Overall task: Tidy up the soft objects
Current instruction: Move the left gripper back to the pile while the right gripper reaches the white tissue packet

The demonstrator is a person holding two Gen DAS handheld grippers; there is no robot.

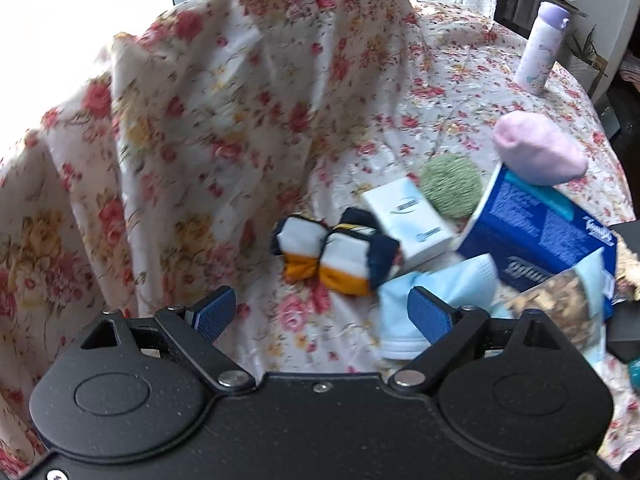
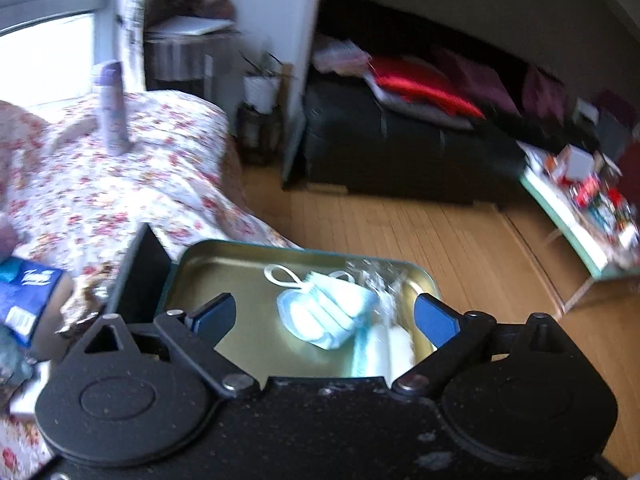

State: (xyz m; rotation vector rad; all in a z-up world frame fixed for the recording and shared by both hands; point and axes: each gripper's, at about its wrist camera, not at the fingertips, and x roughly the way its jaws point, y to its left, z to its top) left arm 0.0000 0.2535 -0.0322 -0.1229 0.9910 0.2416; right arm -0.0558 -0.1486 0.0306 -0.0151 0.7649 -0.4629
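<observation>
Floral cloth (image 1: 460,92), white with red and yellow roses, covers the whole surface in the left wrist view and rises in a big rumpled fold (image 1: 224,92) at the left and back. Bright window light washes out the top left corner. A lilac-capped bottle (image 1: 540,48) stands upright near the far right edge. Soft things lie clustered at the right: a rolled navy, white and orange sock bundle (image 1: 336,256), a small white box (image 1: 408,220) touching it, a green fuzzy round pad (image 1: 450,190) behind the box, a blue tissue pack (image 1: 536,232) with a pink sock ball (image 1: 540,152) resting on its top edge, and a pale blue cloth (image 1: 436,284) in the foreground. The left gripper (image 1: 320,312) hangs above the cloth with its jaws spread wide and nothing between them; its right pad overlaps the pale blue cloth in the picture, though contact cannot be told.

Over in the right wrist view, the cloth-covered surface (image 2: 120,184) ends at a wooden floor (image 2: 420,236). A dark low cabinet (image 2: 400,160) with red fabric (image 2: 420,84) on top stands against the far wall, and a potted plant (image 2: 260,84) sits by a white partition. A gold-lined metal tin (image 2: 224,272) lies open below the right gripper (image 2: 324,316), holding a folded pale blue face mask (image 2: 328,316) and some clear wrapping (image 2: 372,280). The jaws stand wide apart, gripping nothing.
</observation>
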